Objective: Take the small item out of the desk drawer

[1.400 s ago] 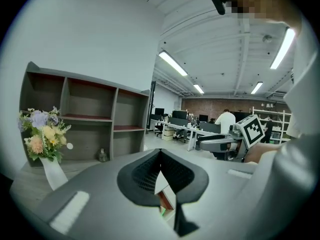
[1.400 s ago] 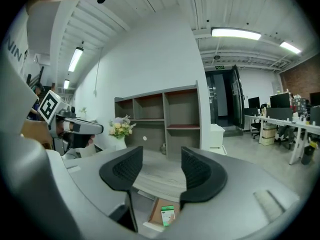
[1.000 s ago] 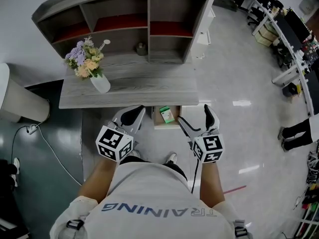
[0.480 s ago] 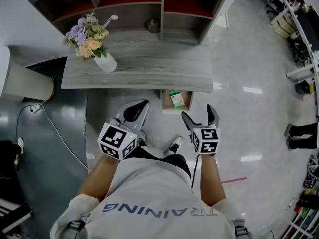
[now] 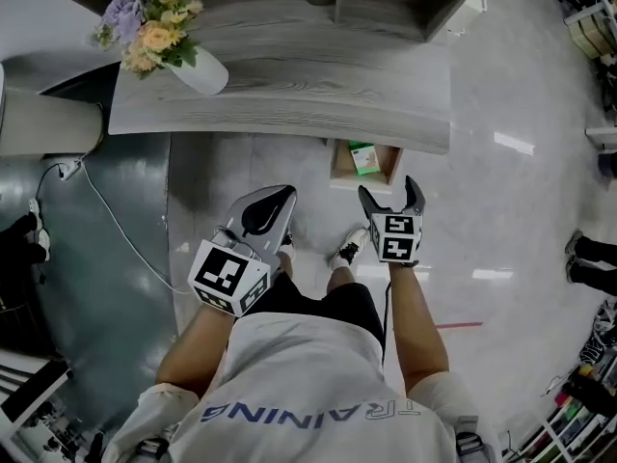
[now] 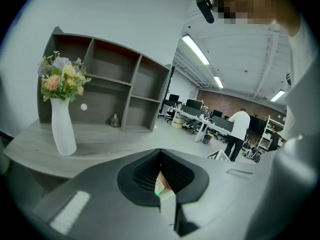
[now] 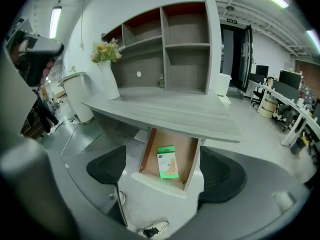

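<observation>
"So, nearest first: how did the two grippers stand?"

"In the head view, the left gripper point(image 5: 258, 222) hung over the floor in front of the person's legs. The right gripper point(image 5: 390, 196) was beside it, just short of the open drawer point(image 5: 338, 165). That view gave little of the jaws. The left gripper view showed its dark pads pressed together on nothing, with only a sliver of wood and green past them. The right gripper view showed its jaws spread wide and empty."

"And the small item?"

"A green-and-white box point(image 7: 167, 162) lay flat on the drawer's bottom, untouched. The right gripper view framed it between the jaws but well beyond them (the head view gave it only as a small green patch)."

"What did the head view add?"

"Both grippers at once, and the person's shoe point(image 5: 349, 249) on the pale floor below the drawer."

"Farther back?"

"The grey desk point(image 5: 289, 99) the drawer hung under, with a white vase of flowers point(image 5: 204, 73) near its left end. The head view cut off most of the shelf unit point(image 7: 165, 44); both gripper views showed its open compartments behind the vase. Farthest off, the left gripper view caught a person in a white top point(image 6: 240, 129) standing at a row of office desks."
</observation>
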